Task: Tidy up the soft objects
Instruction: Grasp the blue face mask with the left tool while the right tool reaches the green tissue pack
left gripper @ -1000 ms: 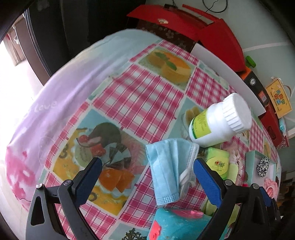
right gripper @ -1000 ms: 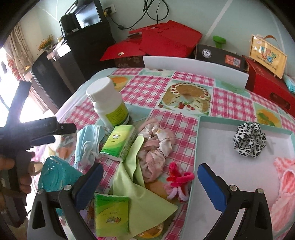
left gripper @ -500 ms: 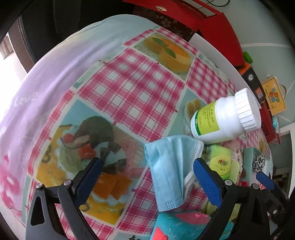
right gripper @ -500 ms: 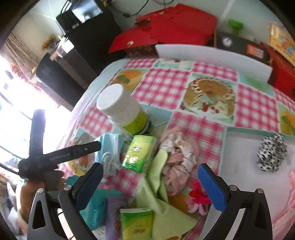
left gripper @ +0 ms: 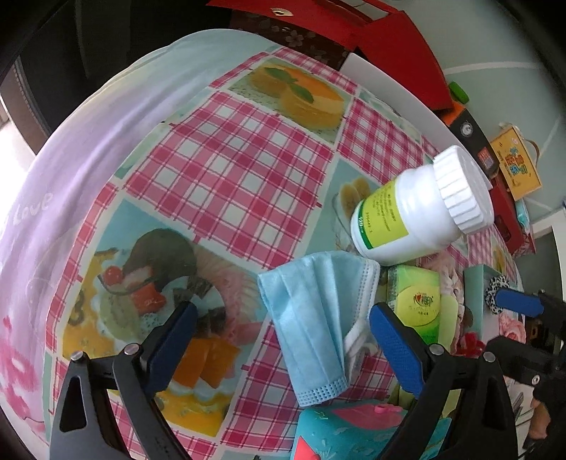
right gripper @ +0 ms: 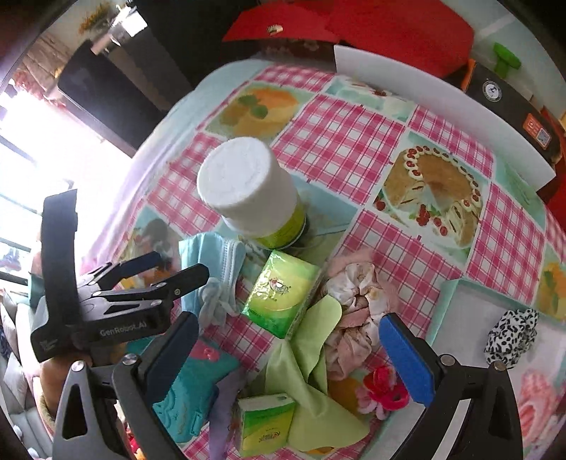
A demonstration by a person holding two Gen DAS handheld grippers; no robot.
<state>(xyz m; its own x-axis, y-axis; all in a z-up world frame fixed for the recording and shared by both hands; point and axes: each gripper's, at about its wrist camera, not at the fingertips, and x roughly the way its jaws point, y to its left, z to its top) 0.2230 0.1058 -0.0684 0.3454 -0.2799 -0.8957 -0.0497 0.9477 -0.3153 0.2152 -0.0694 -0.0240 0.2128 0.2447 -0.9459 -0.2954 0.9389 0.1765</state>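
Note:
A folded blue face mask (left gripper: 315, 318) lies on the checked tablecloth; it also shows in the right wrist view (right gripper: 212, 258). My left gripper (left gripper: 283, 339) is open, its jaws either side of the mask just above it; it shows in the right wrist view (right gripper: 166, 269). My right gripper (right gripper: 293, 357) is open and empty over a green cloth (right gripper: 318, 382), a green tissue pack (right gripper: 283, 297) and a pink scrunchie (right gripper: 357, 311). A teal tray (right gripper: 456, 300) at right holds a leopard scrunchie (right gripper: 513, 332) and a pink item (right gripper: 537, 410).
A white pill bottle (left gripper: 421, 216) stands behind the mask. A teal pouch (right gripper: 191, 385), a second tissue pack (right gripper: 263, 424) and a red-pink hair tie (right gripper: 383, 389) lie near the front. A white board (right gripper: 442, 106) and red boxes (right gripper: 389, 24) stand at the table's far edge.
My left gripper has moved closer to the mask, now framing it. My right gripper has risen and tilted down over the pile, shifting left toward the bottle.

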